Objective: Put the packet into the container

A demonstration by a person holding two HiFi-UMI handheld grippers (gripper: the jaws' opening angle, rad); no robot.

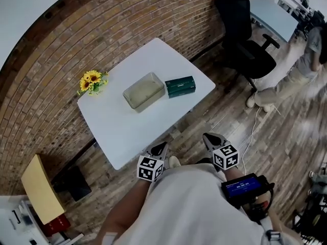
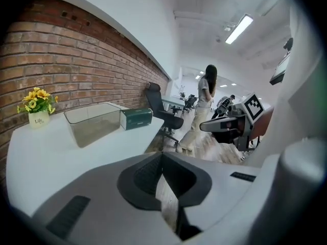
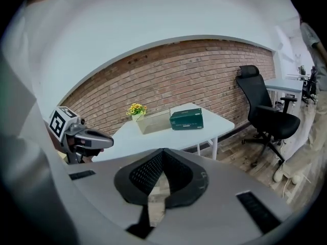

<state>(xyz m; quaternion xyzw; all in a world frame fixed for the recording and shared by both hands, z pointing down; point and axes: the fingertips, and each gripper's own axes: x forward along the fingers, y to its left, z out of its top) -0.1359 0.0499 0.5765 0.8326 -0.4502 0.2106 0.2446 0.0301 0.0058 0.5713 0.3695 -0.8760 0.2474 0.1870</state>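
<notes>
Mid-frame on tabletop [image 1: 127, 129]: packet [image 1: 180, 86] lies flat just right of container [image 1: 144, 91], outside it. L gripper [image 1: 162, 147] & R gripper [image 1: 209, 137] low centre, short of the tabletop; both jaws pressed together, nothing betw. them.

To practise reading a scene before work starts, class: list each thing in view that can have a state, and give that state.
Packet: lying on the table beside the container, not inside.
Container: upright, open-topped, empty.
Flower pot: upright on the table.
Left gripper: shut, empty.
Right gripper: shut, empty.
</notes>
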